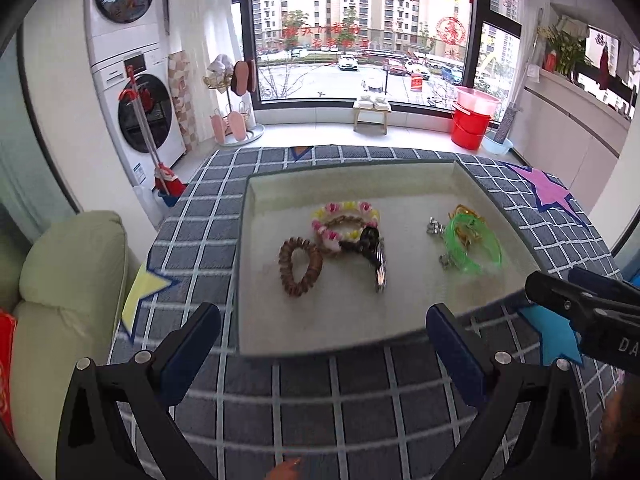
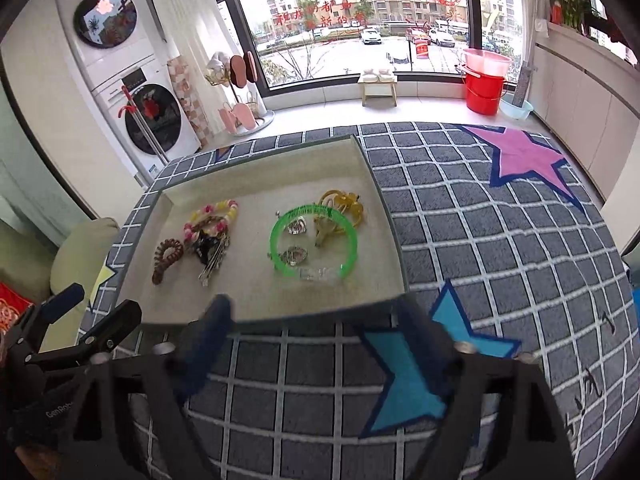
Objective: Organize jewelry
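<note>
A shallow beige tray (image 1: 280, 200) (image 2: 256, 184) lies on the checked tablecloth. Its left half holds a brown spiral hair tie (image 1: 300, 266) (image 2: 166, 260), a pink and yellow bead bracelet (image 1: 346, 222) (image 2: 212, 216) and a black and silver piece (image 1: 374, 256) (image 2: 212, 254). The right half holds a green bangle (image 1: 454, 246) (image 2: 275, 240), an amber clip (image 1: 466, 214) (image 2: 344, 202) and silver earrings (image 1: 434, 226) (image 2: 296, 226). My left gripper (image 1: 323, 314) (image 2: 100, 304) hovers open at the tray's near edge, empty. My right gripper (image 2: 314, 306) (image 1: 560, 286) is open and empty, beside it on the right.
The grey checked cloth (image 2: 480, 240) carries pink (image 2: 524, 156), blue (image 2: 404, 384) and yellow (image 1: 144, 292) star patches. A pale green sofa (image 1: 68, 272) stands left of the table. Beyond the table stand stacked washers (image 1: 140, 112), a stool (image 1: 371, 114) and a red bucket (image 1: 470, 124).
</note>
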Demonstrator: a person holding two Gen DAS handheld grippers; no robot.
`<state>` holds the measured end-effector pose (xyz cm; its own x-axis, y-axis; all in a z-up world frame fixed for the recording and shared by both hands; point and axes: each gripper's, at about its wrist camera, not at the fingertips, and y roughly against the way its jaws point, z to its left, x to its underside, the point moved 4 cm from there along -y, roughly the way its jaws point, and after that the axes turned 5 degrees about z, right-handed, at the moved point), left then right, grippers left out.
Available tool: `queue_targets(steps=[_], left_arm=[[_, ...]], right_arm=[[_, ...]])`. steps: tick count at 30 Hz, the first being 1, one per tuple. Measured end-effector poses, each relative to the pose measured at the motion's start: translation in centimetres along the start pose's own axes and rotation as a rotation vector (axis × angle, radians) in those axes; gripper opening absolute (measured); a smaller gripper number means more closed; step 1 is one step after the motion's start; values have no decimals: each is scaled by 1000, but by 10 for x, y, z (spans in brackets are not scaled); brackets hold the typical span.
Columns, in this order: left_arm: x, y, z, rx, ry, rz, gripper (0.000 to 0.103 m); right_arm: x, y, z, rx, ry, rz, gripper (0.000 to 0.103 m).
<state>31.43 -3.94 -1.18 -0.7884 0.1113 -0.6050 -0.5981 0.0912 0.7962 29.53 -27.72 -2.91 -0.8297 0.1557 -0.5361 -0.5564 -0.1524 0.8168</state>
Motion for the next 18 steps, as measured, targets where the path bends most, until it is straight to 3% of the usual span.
queue_targets(steps=[10,18], left_arm=[[44,30,5,-45,51,-72,103],[59,38,9,-68,67,-85,103]], right_arm=[[34,23,3,35,29,-110,91],[53,39,7,64,65,-176,91]])
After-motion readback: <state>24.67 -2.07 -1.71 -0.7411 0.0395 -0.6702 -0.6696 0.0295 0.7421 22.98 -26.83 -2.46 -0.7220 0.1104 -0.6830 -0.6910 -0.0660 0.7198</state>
